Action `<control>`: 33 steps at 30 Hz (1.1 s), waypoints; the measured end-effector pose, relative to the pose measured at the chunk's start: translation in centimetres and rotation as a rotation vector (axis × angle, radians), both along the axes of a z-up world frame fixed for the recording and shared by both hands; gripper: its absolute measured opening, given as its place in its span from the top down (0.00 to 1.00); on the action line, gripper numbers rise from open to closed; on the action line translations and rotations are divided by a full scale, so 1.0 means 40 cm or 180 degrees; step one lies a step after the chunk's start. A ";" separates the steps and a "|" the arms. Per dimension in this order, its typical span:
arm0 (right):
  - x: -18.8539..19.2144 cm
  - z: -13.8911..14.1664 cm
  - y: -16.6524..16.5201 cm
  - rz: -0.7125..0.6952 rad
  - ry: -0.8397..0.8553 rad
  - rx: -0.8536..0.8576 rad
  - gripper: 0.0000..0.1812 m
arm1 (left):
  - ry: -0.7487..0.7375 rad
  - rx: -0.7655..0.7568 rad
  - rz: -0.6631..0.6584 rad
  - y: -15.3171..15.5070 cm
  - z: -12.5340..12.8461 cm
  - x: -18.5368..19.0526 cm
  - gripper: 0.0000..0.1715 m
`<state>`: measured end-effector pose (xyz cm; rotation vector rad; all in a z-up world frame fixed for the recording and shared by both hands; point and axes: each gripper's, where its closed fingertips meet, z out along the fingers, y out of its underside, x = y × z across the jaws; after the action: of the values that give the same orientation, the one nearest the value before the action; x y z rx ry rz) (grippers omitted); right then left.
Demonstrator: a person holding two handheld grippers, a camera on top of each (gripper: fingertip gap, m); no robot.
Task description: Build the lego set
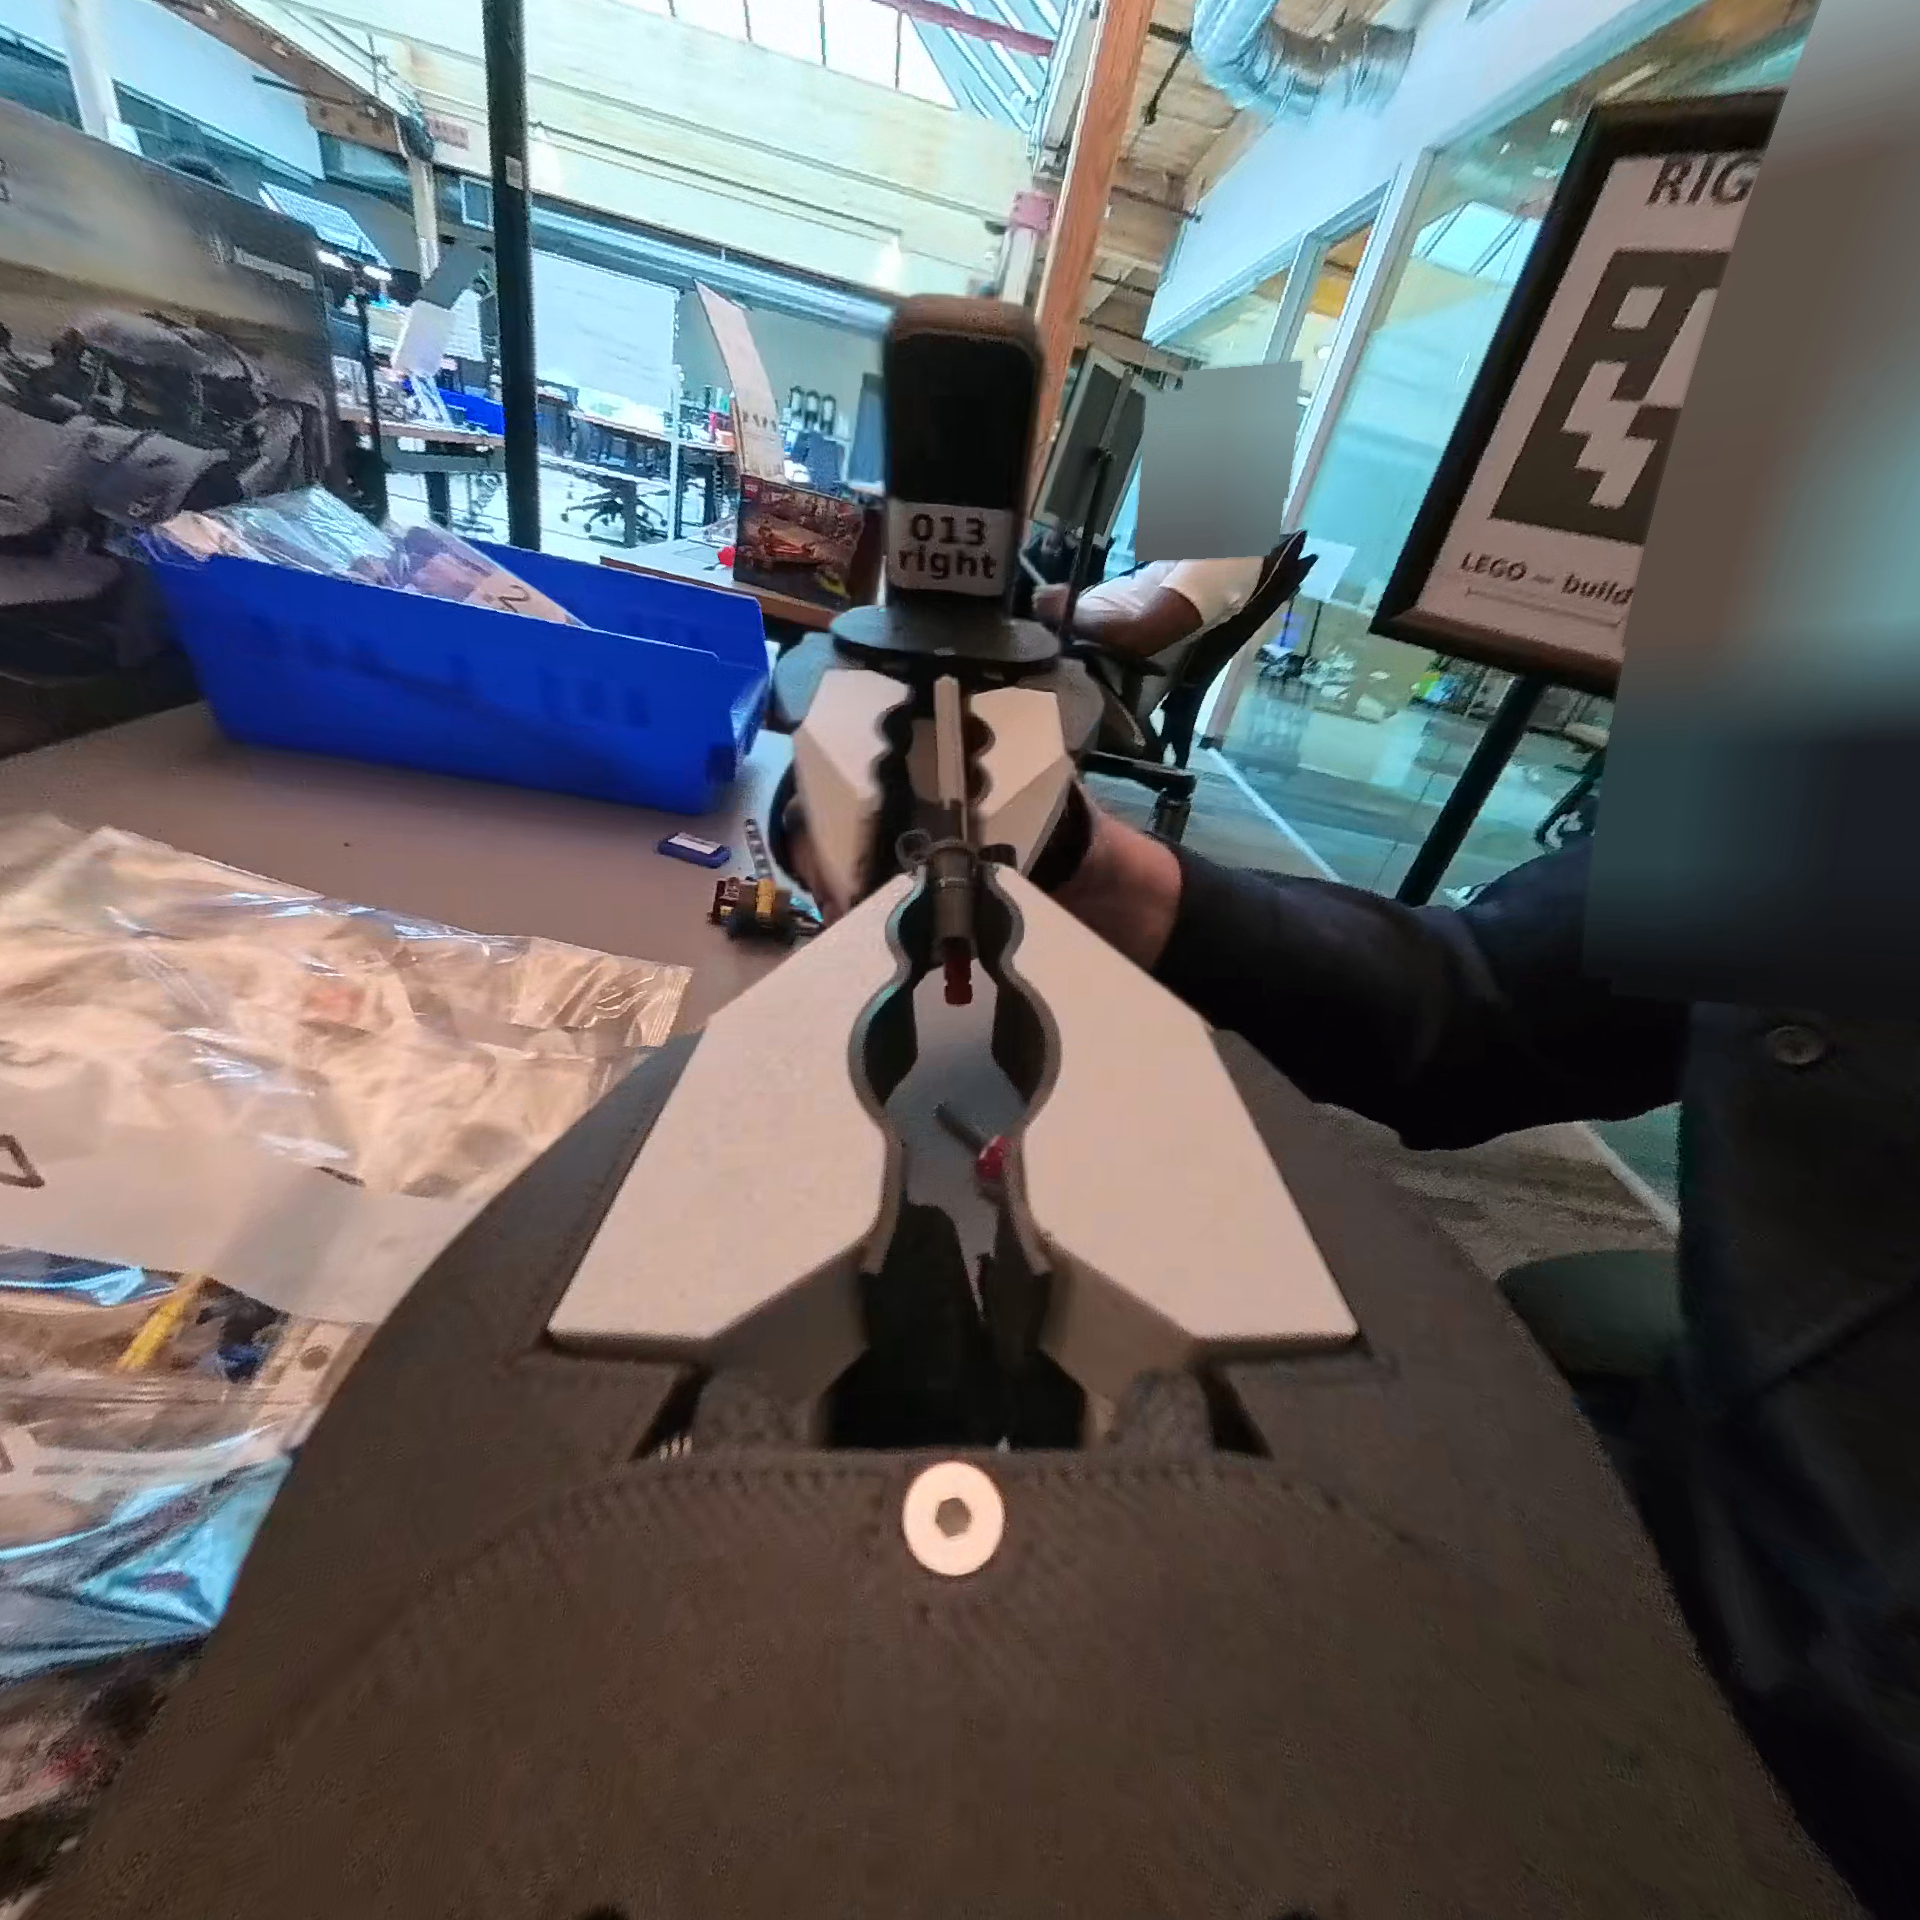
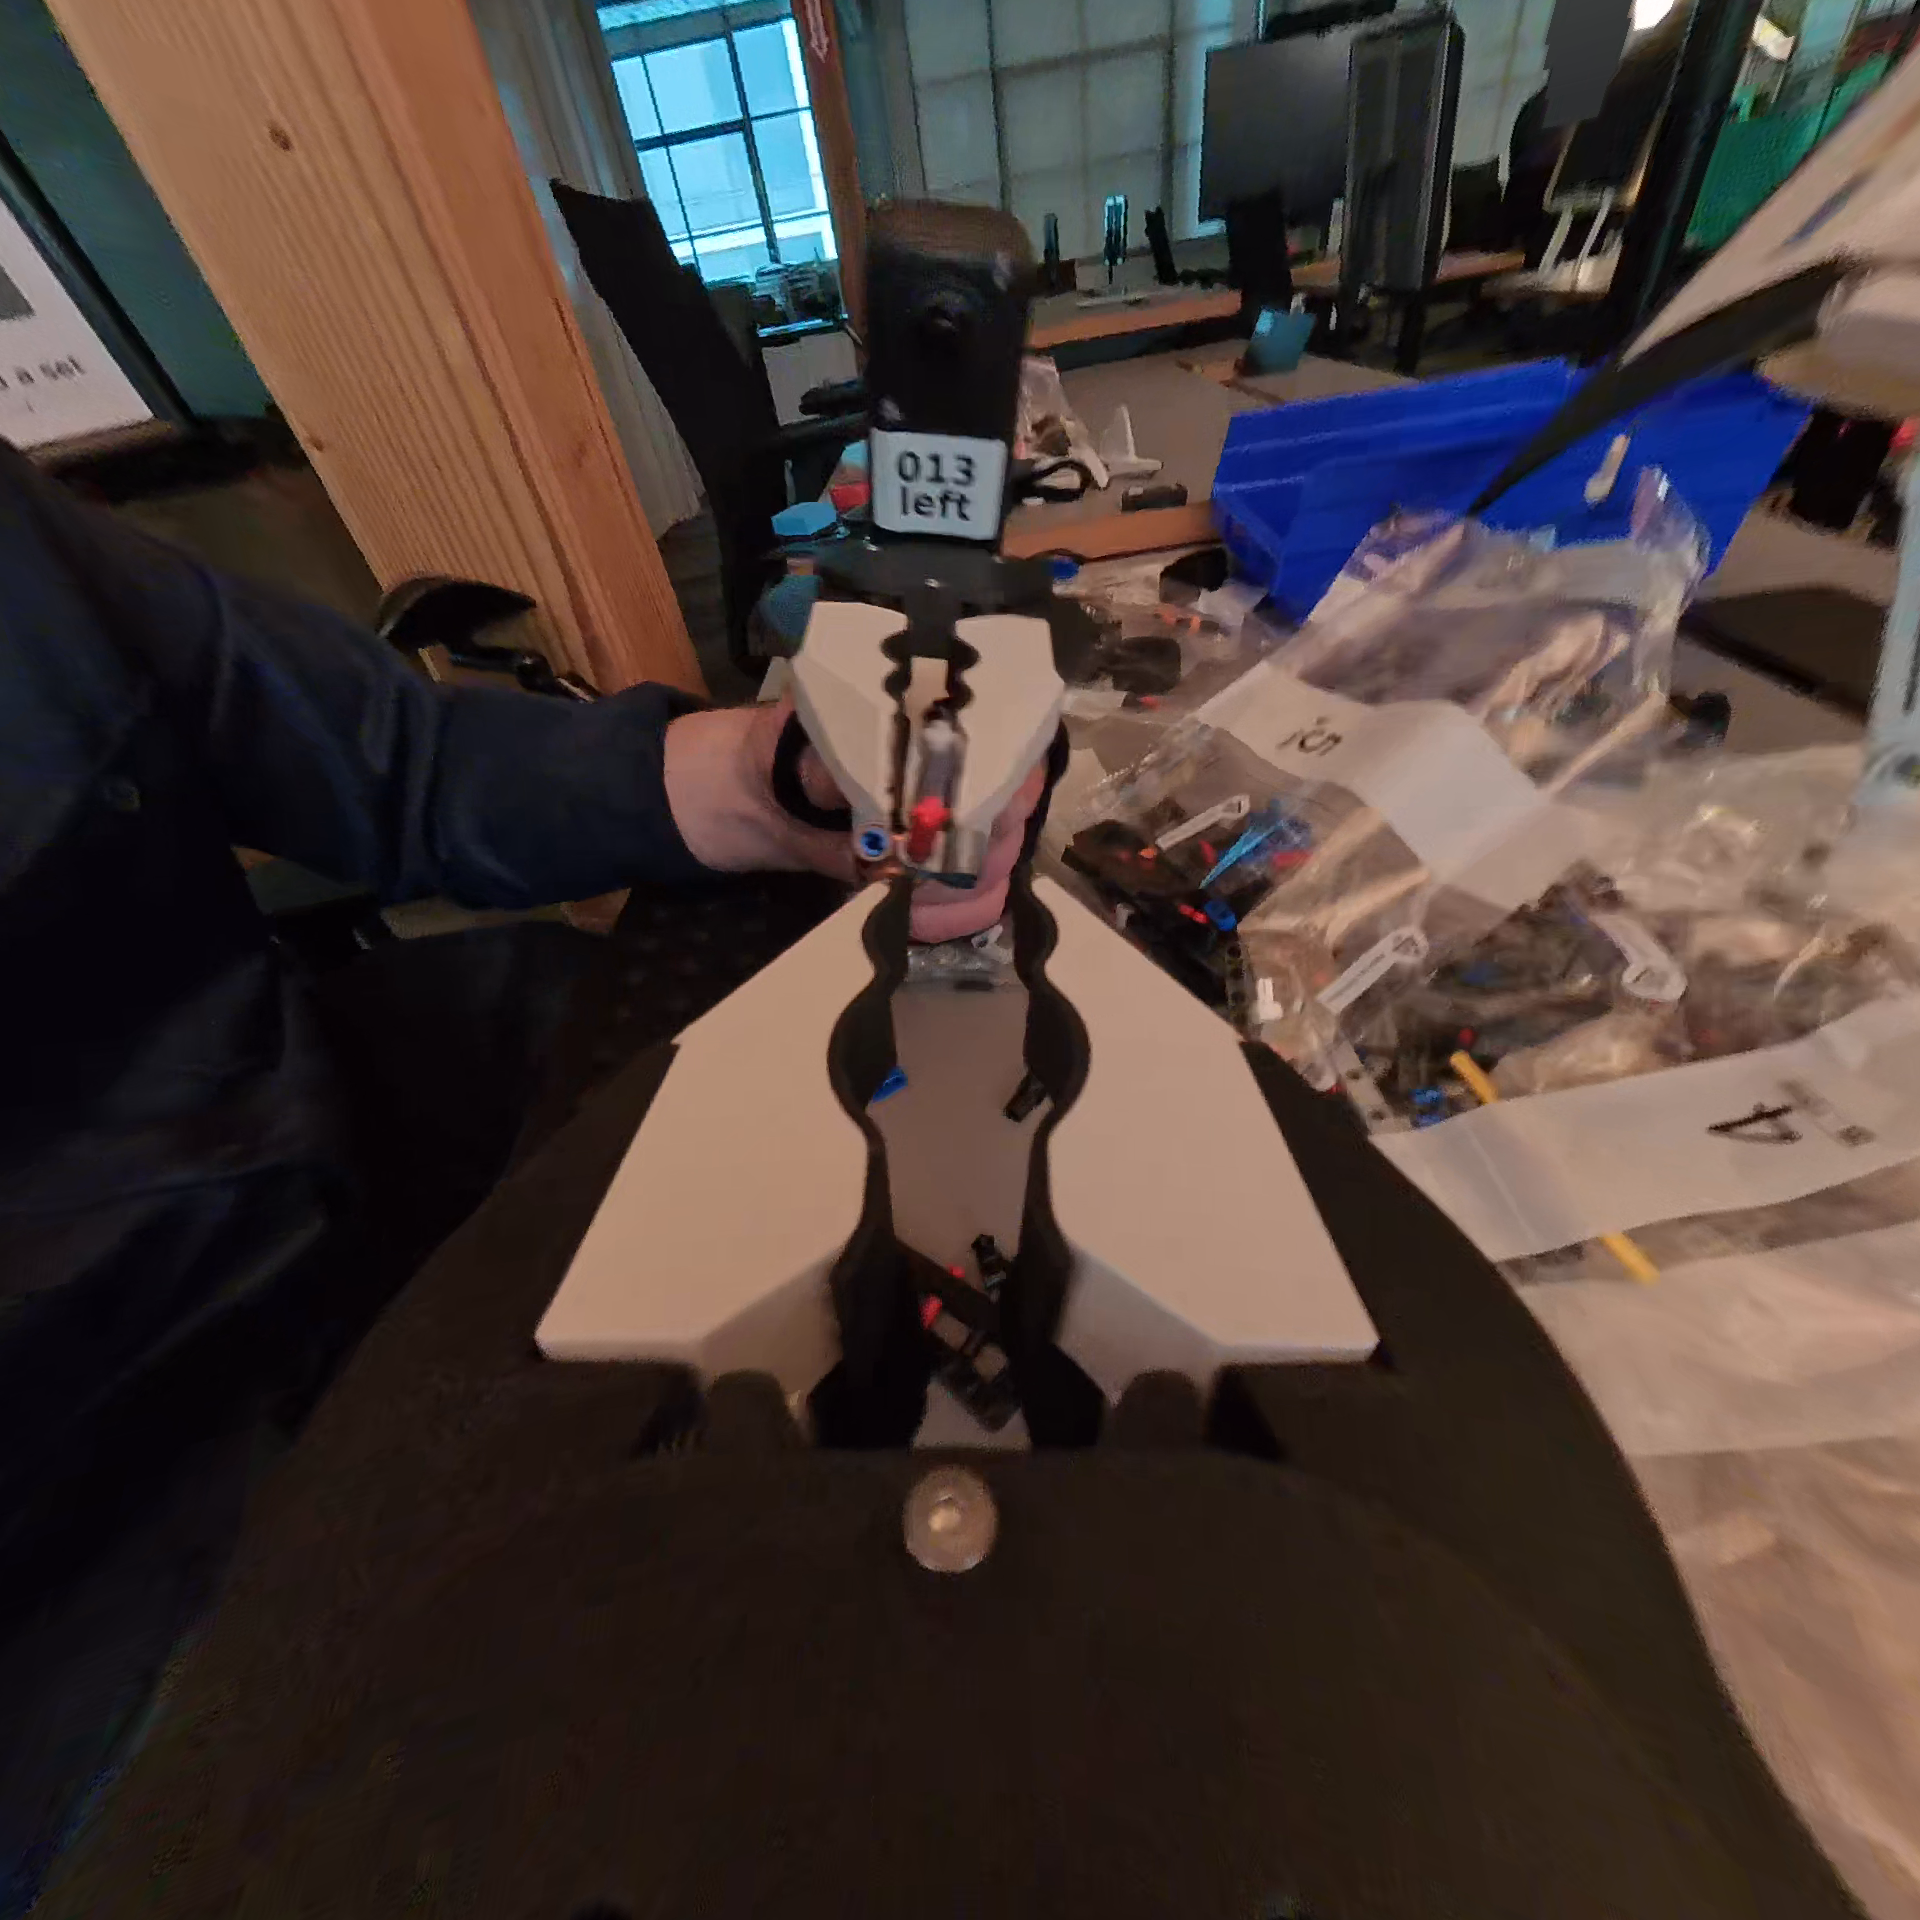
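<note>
In the left wrist view, my left gripper [image 1: 951, 883] is shut on a small grey lego piece [image 1: 948, 888] with a red axle end [image 1: 954, 977]. My right gripper [image 1: 943, 831] faces it tip to tip and is shut on a thin white beam [image 1: 951, 743]. In the right wrist view, my right gripper [image 2: 951, 899] points at the left gripper [image 2: 920, 831]. The left gripper holds the grey piece [image 2: 940, 764], which has a red pin [image 2: 928, 816] and a blue-and-orange end [image 2: 871, 842]. The white beam is hard to make out in this view. Both are held in the air above the table edge.
A blue bin [image 1: 468, 665] [image 2: 1455, 468] stands at the back. Clear bags of lego parts [image 1: 260, 1039] [image 2: 1455, 883] cover much of the table. A small built lego piece [image 1: 753, 899] and loose pins [image 1: 992, 1158] [image 2: 977, 1309] lie below the grippers. A wooden post [image 2: 364, 312] and a sign stand [image 1: 1558, 364] are nearby. Less than 4 cm separates the two grippers' tips.
</note>
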<state>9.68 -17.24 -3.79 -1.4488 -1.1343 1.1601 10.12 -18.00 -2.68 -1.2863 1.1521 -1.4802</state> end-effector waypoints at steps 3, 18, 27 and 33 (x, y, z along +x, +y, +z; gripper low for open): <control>0.006 0.015 0.000 -0.0143 -0.0008 0.0315 0.92 | -0.0004 -0.0261 -0.0151 -0.001 -0.004 -0.004 0.96; 0.007 -0.003 -0.019 -0.0294 -0.0451 0.0800 0.95 | -0.0007 -0.1143 -0.0621 -0.004 -0.021 -0.004 0.94; 0.018 -0.007 -0.018 -0.0270 -0.0475 0.0668 0.97 | -0.0069 -0.1254 -0.0353 0.045 -0.017 -0.023 0.91; 0.035 -0.025 0.026 -0.0443 -0.0460 0.0291 0.97 | 0.0351 -0.0203 0.0389 0.072 -0.044 -0.011 0.72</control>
<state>11.09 -16.21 -4.80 -1.5341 -1.1499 0.9080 9.66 -15.12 -4.44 -1.4715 1.0834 -1.3807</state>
